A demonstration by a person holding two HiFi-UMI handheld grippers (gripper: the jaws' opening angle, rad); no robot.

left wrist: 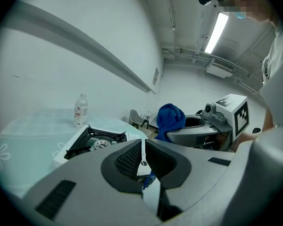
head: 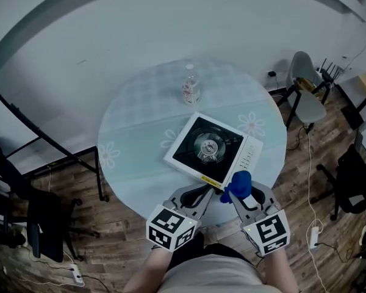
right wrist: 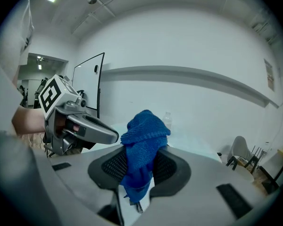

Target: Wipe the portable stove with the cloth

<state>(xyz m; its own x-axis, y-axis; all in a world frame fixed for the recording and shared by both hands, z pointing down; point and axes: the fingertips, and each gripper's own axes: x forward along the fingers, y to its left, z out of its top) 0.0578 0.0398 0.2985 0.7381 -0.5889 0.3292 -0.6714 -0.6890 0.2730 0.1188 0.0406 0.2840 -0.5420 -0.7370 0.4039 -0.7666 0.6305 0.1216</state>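
The portable stove (head: 210, 148), white with a black top and a round burner, lies slantwise on the round glass table (head: 134, 133). It also shows low left in the left gripper view (left wrist: 96, 142). My right gripper (head: 239, 192) hovers at the stove's near corner, shut on a bunched blue cloth (head: 239, 183). The cloth (right wrist: 144, 135) stands up between the right gripper's (right wrist: 140, 161) pads and hangs below them. My left gripper (head: 210, 188) is just left of it, off the stove's near edge. Its (left wrist: 143, 149) jaws are shut with nothing between them. The cloth (left wrist: 171, 119) shows to its right.
A clear plastic bottle (head: 191, 87) stands on the table beyond the stove. A grey chair (head: 308, 93) is at the right, and black chairs stand at the left (head: 24, 200) and far right (head: 354, 182). Cables lie on the wooden floor.
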